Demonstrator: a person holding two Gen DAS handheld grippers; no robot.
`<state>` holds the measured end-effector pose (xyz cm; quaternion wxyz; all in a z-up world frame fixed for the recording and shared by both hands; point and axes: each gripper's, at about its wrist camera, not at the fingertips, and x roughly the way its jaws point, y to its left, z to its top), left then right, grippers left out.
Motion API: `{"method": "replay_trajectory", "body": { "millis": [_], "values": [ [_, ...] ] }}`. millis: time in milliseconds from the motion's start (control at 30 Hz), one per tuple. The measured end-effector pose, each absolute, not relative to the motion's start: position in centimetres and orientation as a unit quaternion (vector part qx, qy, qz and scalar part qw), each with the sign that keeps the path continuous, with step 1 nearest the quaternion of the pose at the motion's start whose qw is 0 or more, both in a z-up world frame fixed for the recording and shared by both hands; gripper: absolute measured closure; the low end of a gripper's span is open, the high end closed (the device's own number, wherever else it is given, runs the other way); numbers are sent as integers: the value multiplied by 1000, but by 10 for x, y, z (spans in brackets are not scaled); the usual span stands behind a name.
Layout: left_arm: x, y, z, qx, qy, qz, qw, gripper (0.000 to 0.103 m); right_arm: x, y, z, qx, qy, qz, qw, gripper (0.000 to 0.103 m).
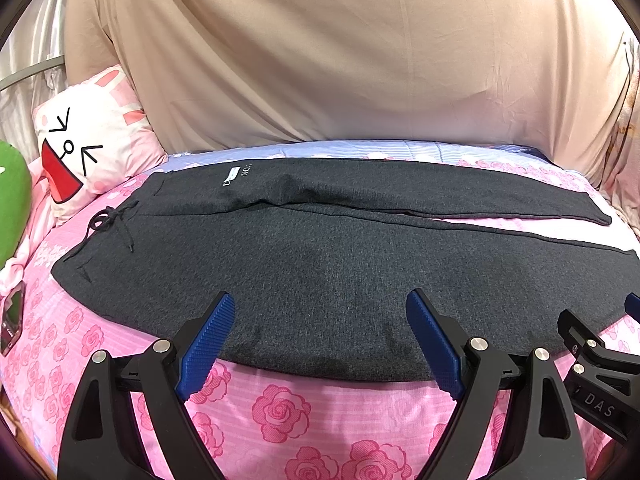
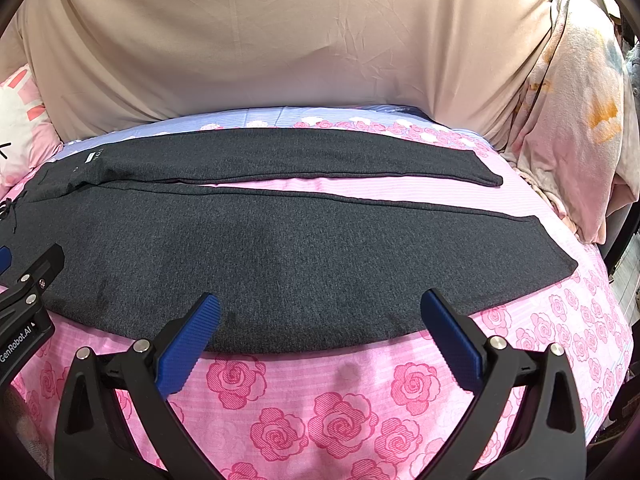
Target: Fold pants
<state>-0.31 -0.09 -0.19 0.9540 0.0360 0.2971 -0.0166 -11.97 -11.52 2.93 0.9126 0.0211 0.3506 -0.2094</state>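
Observation:
Dark grey pants (image 1: 320, 248) lie flat on a pink rose-print bed, waistband and drawstring (image 1: 106, 220) at the left, both legs stretched to the right with a thin gap between them. My left gripper (image 1: 320, 304) hovers open over the near edge of the pants, nothing between its blue pads (image 1: 206, 346). In the right wrist view the same pants (image 2: 300, 248) spread across the bed, leg ends at the right. My right gripper (image 2: 320, 304) stands open above the near leg's edge, holding nothing. Each gripper shows at the other view's side edge.
A pink and white cartoon pillow (image 1: 86, 148) and a green plush (image 1: 12, 204) sit at the left. A beige sheet (image 1: 340, 52) hangs behind the bed. Bundled pale bedding (image 2: 572, 112) is piled at the right. The pink rose bedsheet (image 2: 320, 400) lies bare in front.

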Motion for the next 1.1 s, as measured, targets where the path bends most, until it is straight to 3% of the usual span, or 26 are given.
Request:
{"method": "replay_trajectory", "body": {
  "millis": [833,1100],
  "values": [
    [0,-2,-3,38,305,-17,951,18,-122,-119,28,30,347,-199,916,5],
    [6,17,4,13,326,-56,944,18,-142,-186,44,24,309,-157,938,5]
  ]
}}
